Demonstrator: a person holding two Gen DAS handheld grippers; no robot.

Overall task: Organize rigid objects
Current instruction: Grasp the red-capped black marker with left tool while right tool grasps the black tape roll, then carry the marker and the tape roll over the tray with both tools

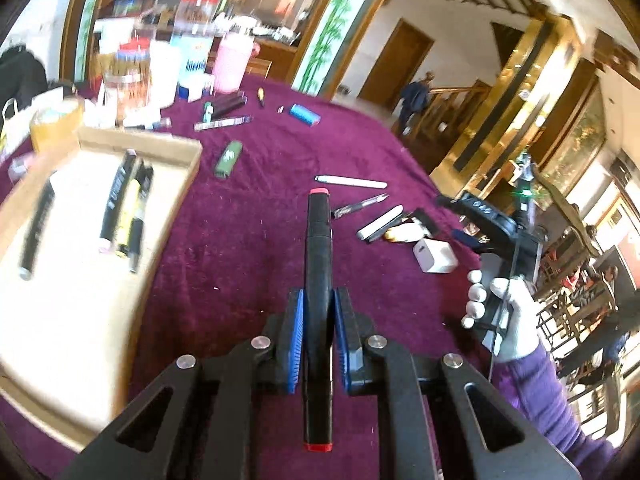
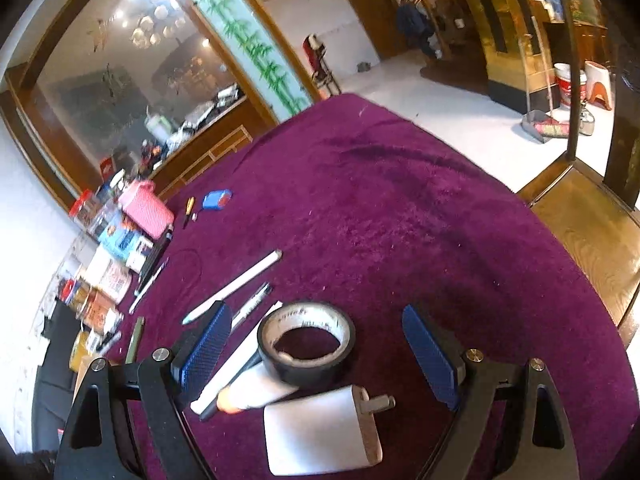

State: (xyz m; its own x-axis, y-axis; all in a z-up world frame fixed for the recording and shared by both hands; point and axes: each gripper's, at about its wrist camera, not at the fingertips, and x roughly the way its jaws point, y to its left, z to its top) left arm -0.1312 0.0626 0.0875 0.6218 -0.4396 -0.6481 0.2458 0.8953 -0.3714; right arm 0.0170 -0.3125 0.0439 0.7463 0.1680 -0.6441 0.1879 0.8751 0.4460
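My left gripper (image 1: 318, 300) is shut on a black marker with red ends (image 1: 318, 248), held above the purple tablecloth, to the right of a cardboard box lid (image 1: 60, 300) that holds several pens (image 1: 124, 204). My right gripper (image 2: 318, 344) is open and empty above a roll of black tape (image 2: 306, 344), a white charger plug (image 2: 320, 432), a white tube (image 2: 256, 394) and a white pen (image 2: 232, 288). The right gripper also shows in the left wrist view (image 1: 472, 208), held by a gloved hand near the same pile.
A green lighter (image 1: 228, 159), blue box (image 1: 305, 114), pens and a pink basket (image 1: 232, 62) lie farther back with jars and boxes. The round table's edge (image 2: 560, 220) drops to the floor on the right. A wooden chair (image 2: 592, 232) stands beside it.
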